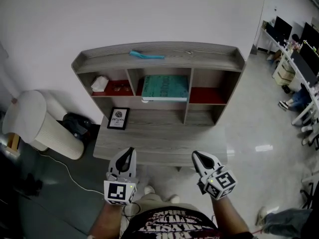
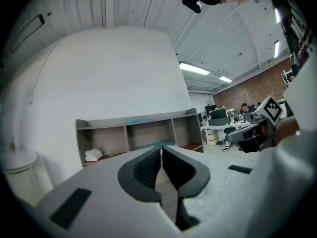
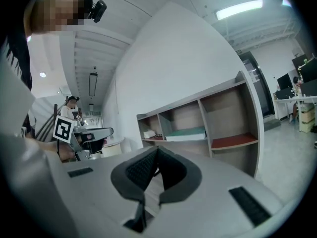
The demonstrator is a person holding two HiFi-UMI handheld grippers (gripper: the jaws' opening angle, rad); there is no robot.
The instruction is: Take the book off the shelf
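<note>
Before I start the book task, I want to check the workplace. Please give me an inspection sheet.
Surface: grey desk, framed picture at its back left.
Job's things: teal book lying flat in the middle compartment of the shelf.
Clutter: white crumpled thing in the left compartment; blue-green object on the shelf top.
Grippers: left gripper and right gripper both shut, fingers empty, apart from the book.
Cables: one cable on the floor, left.
Surroundings: white cylinder at left; office desks with monitors at right.

Book (image 1: pixel 165 87) cover: print too blurred to read
Framed card (image 1: pixel 118 118): lettering too small
Seated person (image 1: pixel 299 99), 3 o'clock: cut by edge
</note>
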